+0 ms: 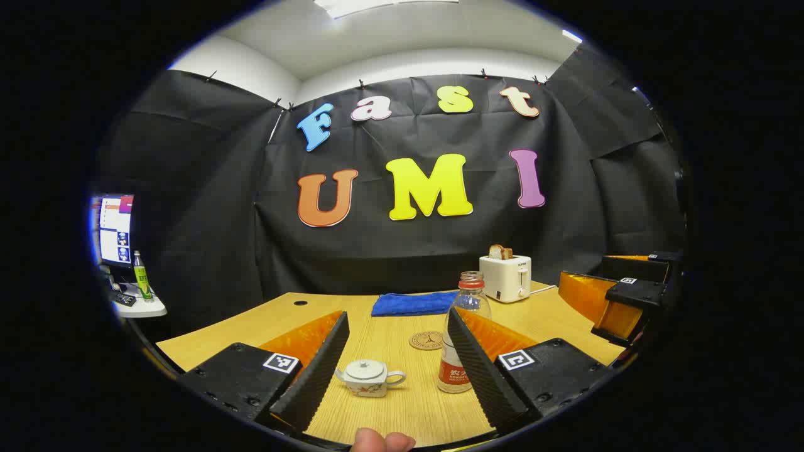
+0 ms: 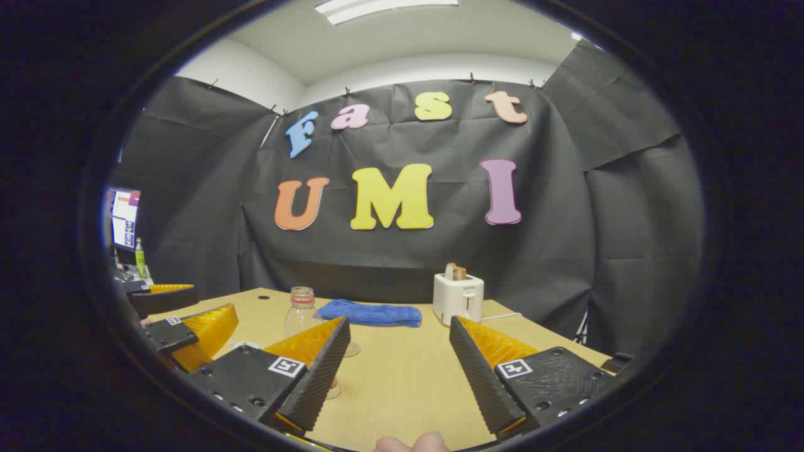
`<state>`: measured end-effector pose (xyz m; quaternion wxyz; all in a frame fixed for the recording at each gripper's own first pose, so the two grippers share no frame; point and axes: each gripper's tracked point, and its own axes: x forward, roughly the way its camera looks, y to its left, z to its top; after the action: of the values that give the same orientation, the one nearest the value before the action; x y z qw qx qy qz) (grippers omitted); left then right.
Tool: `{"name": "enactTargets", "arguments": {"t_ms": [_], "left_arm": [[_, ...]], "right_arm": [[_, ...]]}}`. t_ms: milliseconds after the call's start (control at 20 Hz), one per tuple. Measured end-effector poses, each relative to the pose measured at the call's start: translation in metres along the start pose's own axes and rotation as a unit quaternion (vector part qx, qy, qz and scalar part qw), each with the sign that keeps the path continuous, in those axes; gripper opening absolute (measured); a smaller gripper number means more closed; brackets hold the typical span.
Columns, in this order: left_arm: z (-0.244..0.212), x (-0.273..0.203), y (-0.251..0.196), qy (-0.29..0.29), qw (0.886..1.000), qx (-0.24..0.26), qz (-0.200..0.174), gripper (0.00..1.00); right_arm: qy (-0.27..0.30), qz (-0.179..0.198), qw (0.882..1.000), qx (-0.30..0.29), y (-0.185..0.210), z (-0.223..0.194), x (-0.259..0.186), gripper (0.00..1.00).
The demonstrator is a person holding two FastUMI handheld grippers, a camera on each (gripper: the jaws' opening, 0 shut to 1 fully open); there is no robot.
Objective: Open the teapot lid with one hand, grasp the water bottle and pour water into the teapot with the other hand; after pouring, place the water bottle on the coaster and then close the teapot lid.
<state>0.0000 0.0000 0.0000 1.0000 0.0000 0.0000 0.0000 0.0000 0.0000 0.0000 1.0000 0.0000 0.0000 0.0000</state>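
Left gripper view: the left gripper (image 1: 397, 367) hangs above the near edge of the wooden table (image 1: 264, 320), its jaws spread wide with nothing between the fingers but open air. Framed in that gap, and well beyond the fingertips, sits the small white teapot (image 1: 369, 378), lid (image 1: 365, 368) seated on the body, spout pointing left and handle right. Just to its right stands the clear water bottle (image 1: 463, 333), upright, uncapped, its lower part partly hidden behind the gripper's right finger. Behind both, nearer the wall, lies the round coaster (image 1: 427, 340), bare. Farther back are a folded blue cloth (image 1: 413, 304) and a white toaster (image 1: 505, 278) with a slice of bread standing in its slot. The right gripper (image 1: 619, 301) shows at the far right of this view, away from the teapot and bottle.

Right gripper view: the right gripper (image 2: 399, 367) is likewise wide open and holds nothing; bare tabletop lies between its fingers. The water bottle (image 2: 301, 314) stands to the left, its base behind the gripper's left finger; whether they touch cannot be told. The left gripper (image 2: 182, 329) appears at the left edge.

Progress, as judged from these views: no step is yet complete. The lid is on, the bottle is ungrasped, the coaster is unoccupied. Lifting the lid, grasping, pouring, setting the bottle on the coaster and reclosing the lid all remain.
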Motion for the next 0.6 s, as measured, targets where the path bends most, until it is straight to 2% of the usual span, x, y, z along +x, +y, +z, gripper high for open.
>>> {"name": "enactTargets", "arguments": {"t_ms": [400, 600], "left_arm": [[0.0003, -0.0008, 0.0009, 0.002, 1.000, -0.002, 0.001, 0.99], [-0.0048, 0.0004, 0.0035, 0.006, 1.000, -0.003, 0.003, 0.99]], "right_arm": [[0.002, 0.004, 1.000, -0.001, 0.0027, -0.0026, -0.0004, 0.95], [0.008, 0.004, 1.000, 0.002, 0.0020, -0.0068, 0.0002, 0.97]]}}
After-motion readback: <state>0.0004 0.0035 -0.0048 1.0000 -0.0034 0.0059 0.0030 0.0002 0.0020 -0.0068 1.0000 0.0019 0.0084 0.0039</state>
